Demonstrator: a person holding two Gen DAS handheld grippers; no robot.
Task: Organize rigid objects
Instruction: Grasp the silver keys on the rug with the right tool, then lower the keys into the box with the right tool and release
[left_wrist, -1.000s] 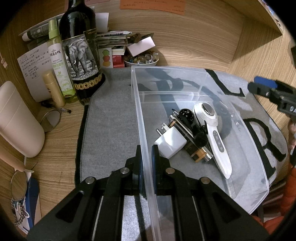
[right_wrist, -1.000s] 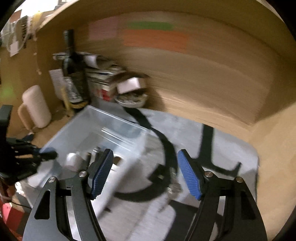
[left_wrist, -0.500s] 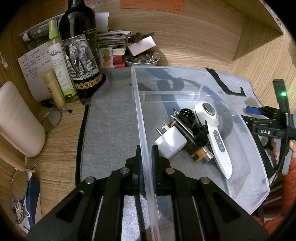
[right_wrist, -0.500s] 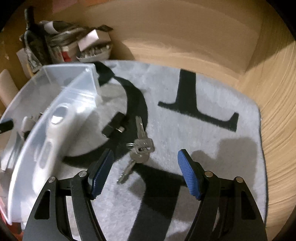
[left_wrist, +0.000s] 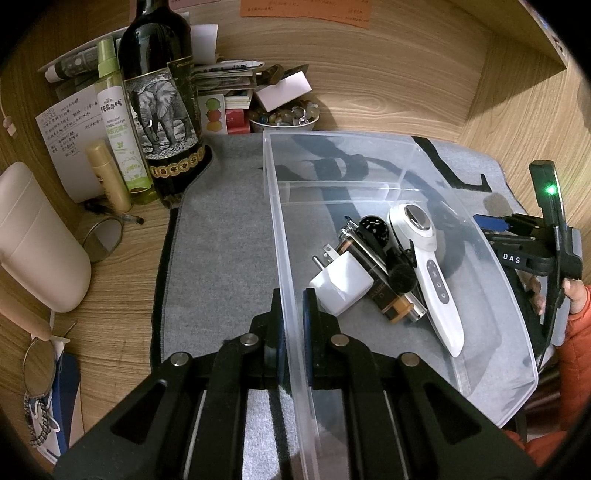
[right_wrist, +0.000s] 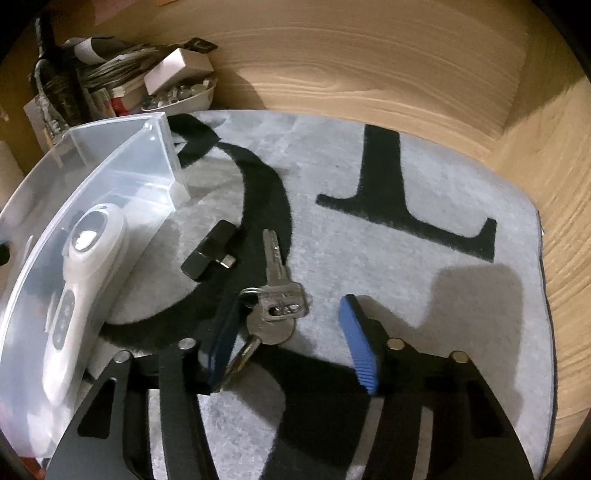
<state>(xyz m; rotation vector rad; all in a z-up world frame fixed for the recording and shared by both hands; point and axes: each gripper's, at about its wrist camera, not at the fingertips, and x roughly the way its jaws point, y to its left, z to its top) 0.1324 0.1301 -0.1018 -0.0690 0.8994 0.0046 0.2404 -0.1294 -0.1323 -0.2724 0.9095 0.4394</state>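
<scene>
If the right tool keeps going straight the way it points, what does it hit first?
Most likely the bunch of keys on the grey mat. They lie between the open fingers of the right tool, nearer the left finger. Height above the mat is unclear.

The lower keys (right_wrist: 255, 347) slip under the right tool's (right_wrist: 291, 341) left finger, and the wine bottle (left_wrist: 159, 99) neck is cropped off up top.

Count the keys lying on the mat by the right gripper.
3, all on one ring in a bunch of keys on the grey mat: one long key pointing away, one round-headed beneath it, one partly hidden behind the right gripper's left finger. More may be hidden.
</scene>
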